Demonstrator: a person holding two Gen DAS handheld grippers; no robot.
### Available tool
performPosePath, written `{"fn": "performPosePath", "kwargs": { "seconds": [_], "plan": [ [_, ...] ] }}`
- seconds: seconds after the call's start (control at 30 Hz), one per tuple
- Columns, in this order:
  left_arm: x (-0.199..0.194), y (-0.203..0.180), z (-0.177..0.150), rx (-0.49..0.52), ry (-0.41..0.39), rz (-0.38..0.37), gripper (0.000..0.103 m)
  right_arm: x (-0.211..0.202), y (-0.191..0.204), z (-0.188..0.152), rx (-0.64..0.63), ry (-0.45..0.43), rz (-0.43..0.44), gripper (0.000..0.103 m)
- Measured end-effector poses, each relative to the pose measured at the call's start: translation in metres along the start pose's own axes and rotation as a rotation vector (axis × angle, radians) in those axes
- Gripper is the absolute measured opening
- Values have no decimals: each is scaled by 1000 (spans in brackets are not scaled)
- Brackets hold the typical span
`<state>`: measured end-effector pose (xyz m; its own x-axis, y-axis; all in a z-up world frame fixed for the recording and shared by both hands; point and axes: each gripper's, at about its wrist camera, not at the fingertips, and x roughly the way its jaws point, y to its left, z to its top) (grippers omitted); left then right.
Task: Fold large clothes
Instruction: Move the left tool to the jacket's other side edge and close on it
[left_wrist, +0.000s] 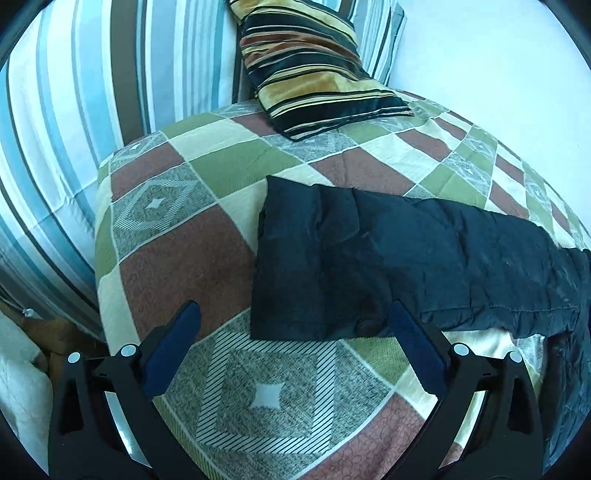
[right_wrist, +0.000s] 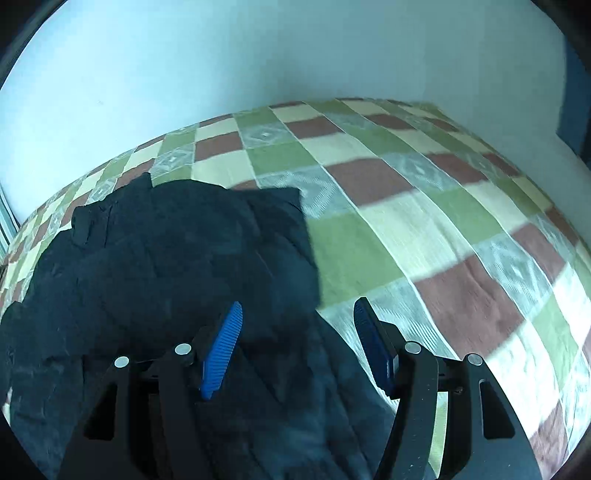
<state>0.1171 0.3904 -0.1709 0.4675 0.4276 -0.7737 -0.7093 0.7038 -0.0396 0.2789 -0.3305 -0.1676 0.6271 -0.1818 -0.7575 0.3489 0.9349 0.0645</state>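
Black garment (left_wrist: 369, 254) on checked bedspread (left_wrist: 177, 229), ahead of both gaping, seemingly empty hand-held grippers (left_wrist: 293, 321) (right_wrist: 297, 317)

A home bedroom: a bed under a green, brown and cream checked cotton bedspread (left_wrist: 207, 229), a striped velvet pillow (left_wrist: 314, 70) at its head.

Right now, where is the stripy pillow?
In the left wrist view, the stripy pillow leans at the far end of the bed, beside the striped curtain and beyond the black garment.
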Motion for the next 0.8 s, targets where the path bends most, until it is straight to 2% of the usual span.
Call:
{"fn": "performPosePath", "kwargs": {
  "seconds": [0.1,0.17,0.3,0.53,0.57,0.63,0.8],
  "plan": [
    [1,4,3,-24,5,-23,101,26,15,2,-29,52,2,62],
    [6,7,4,-39,25,-35,101,45,25,-5,-62,100,-26,63],
    [20,12,5,-61,70,-43,101,52,28,-12,-80,96,-64,68],
    [36,13,5,-83,98,-60,101,55,20,-16,-39,105,-43,74],
    [38,14,7,-91,96,-71,100,55,21,-16,-41,104,-46,74],
    [39,16,11,-100,94,-86,88,55,23,-17,-48,100,-54,74],
    [44,23,19,-114,91,-169,77,56,25,-19,-59,93,-67,74]
  ]
}}
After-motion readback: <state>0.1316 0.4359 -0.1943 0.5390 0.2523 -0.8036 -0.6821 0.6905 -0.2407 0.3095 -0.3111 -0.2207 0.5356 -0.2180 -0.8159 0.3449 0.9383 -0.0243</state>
